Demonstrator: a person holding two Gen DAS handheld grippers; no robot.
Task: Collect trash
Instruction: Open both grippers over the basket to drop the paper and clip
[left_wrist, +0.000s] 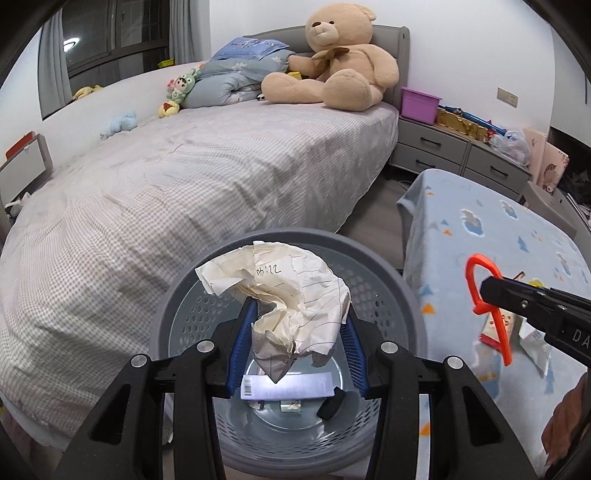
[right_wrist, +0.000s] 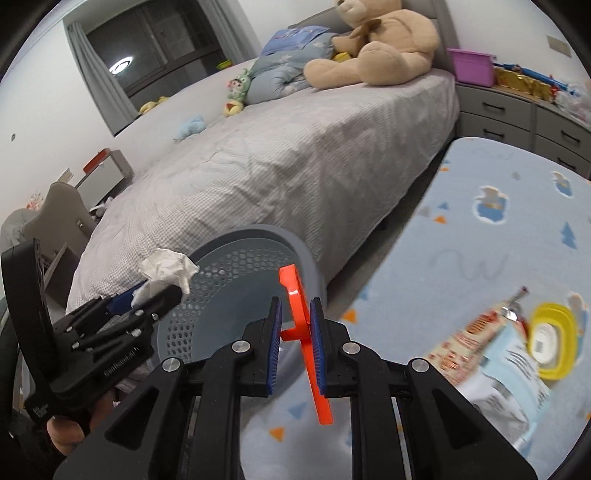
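My left gripper (left_wrist: 297, 325) is shut on a crumpled sheet of lined paper (left_wrist: 288, 291) and holds it over the grey perforated trash basket (left_wrist: 184, 295). The basket holds a barcoded box (left_wrist: 306, 386) and a small black piece (left_wrist: 332, 404). My right gripper (right_wrist: 295, 325) is shut on an orange plastic strip (right_wrist: 306, 347), held just right of the basket (right_wrist: 240, 266) above the blue blanket. The right gripper and the orange strip (left_wrist: 493, 321) also show at the right of the left wrist view. The paper (right_wrist: 166, 269) and left gripper show at the left of the right wrist view.
A bed (left_wrist: 184, 177) with a large teddy bear (left_wrist: 340, 62) lies behind the basket. A surface under a blue patterned blanket (right_wrist: 480, 240) at right carries a yellow lid (right_wrist: 554, 339) and printed wrappers (right_wrist: 480, 350). Grey drawers (left_wrist: 443, 147) stand at the back right.
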